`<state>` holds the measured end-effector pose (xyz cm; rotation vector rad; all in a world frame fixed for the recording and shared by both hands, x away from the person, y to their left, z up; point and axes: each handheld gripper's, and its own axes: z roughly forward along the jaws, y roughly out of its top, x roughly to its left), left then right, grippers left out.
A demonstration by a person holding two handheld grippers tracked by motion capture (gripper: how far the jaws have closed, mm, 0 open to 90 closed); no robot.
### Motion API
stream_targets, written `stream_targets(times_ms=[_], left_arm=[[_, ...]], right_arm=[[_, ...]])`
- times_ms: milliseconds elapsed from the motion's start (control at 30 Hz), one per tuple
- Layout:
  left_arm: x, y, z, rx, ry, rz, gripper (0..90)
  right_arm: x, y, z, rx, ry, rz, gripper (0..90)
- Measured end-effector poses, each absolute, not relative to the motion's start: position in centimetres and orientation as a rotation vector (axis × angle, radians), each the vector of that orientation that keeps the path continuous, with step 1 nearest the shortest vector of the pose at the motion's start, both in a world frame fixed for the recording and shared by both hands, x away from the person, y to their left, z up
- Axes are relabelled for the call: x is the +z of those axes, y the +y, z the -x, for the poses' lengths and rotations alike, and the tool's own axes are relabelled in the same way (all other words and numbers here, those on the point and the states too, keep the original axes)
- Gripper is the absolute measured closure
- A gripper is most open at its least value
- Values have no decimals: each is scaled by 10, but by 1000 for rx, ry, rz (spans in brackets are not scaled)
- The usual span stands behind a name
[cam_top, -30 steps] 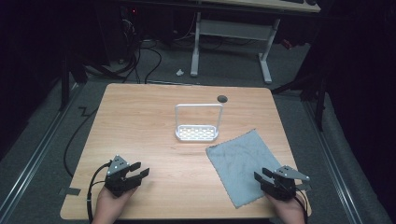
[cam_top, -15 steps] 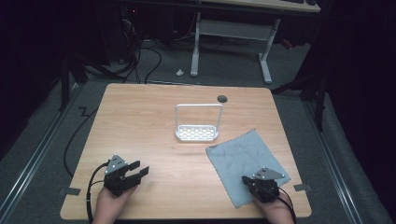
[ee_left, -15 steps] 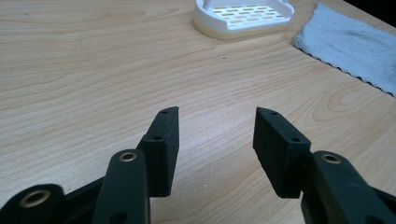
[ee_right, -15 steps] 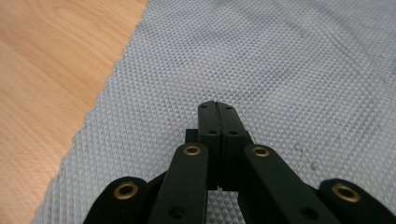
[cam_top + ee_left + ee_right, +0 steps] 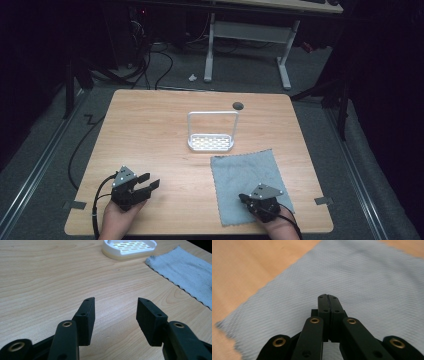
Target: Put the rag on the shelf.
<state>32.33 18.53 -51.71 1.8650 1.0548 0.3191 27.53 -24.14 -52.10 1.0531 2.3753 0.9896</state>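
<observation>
While your right gripper (image 5: 246, 198) hangs over the near part of the grey cloth (image 5: 248, 172), its jaws are pressed flat together with no fabric visibly caught, likely poised to press or nudge the cloth. Your left gripper (image 5: 148, 181) rests off to its left over bare wood, jaws spread and empty, seemingly waiting. Beyond both, ahead of the cloth's far edge, stands a white perforated tray (image 5: 211, 143) with a tall wire handle. Farther still, the wooden table (image 5: 150, 120) ends at a dim room with another desk's legs (image 5: 247, 50) and cables on the floor.
</observation>
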Motion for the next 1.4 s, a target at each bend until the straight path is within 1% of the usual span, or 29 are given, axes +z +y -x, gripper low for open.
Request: stream_targets(times_ms=[100,200,300,333,467,633,667,700,733,800,867,900,933,967,1000,1033,1067,1167,1267,1400], left_arm=[[-518,185,-323,310,1063,-1871,492],[-518,183,-323,315,1059,-1877,494],[-518,181,-322,318,1050,-1885,499],[-519,179,-322,303,1044,-1901,521],[-518,175,-320,305,1026,-1920,564],[-515,166,-316,290,995,-1929,607],[-513,156,-313,260,978,-1933,638],[-513,156,-313,260,978,-1933,649],[-512,147,-311,237,953,-1937,649],[-510,128,-306,230,909,-1971,667],[-509,102,-304,217,878,-1989,708],[-509,102,-304,217,878,-1989,720],[-509,94,-304,218,873,-1998,720],[-510,86,-304,232,864,-2017,766],[-511,79,-306,248,857,-2032,788],[-512,74,-307,243,860,-2030,788],[-513,65,-311,221,871,-2025,817],[-517,41,-317,223,870,-2042,897],[-521,18,-320,209,871,-2041,898],[-524,0,-320,217,852,-2085,898]], right_arm=[[-515,-273,-283,1019,2242,-1191,900],[-515,-310,-291,954,2118,-1323,900],[-519,-337,-296,876,2051,-1410,900],[-524,-344,-298,866,2051,-1459,900],[-525,-342,-299,854,2067,-1453,900],[-525,-325,-296,869,2118,-1393,900],[-525,-317,-295,861,2143,-1362,900],[-525,-317,-295,861,2143,-1362,900],[-525,-315,-294,860,2147,-1351,900],[-525,-310,-293,856,2156,-1339,900],[-525,-309,-292,866,2156,-1335,900],[-525,-309,-292,866,2156,-1335,900],[-525,-308,-292,869,2157,-1336,900],[-525,-308,-292,869,2157,-1338,900],[-525,-308,-292,869,2163,-1323,900],[-525,-308,-292,869,2163,-1323,900],[-525,-307,-292,869,2167,-1326,900],[-526,-307,-291,873,2168,-1320,900],[-526,-307,-291,878,2173,-1317,900],[-526,-308,-292,889,2174,-1318,900]])
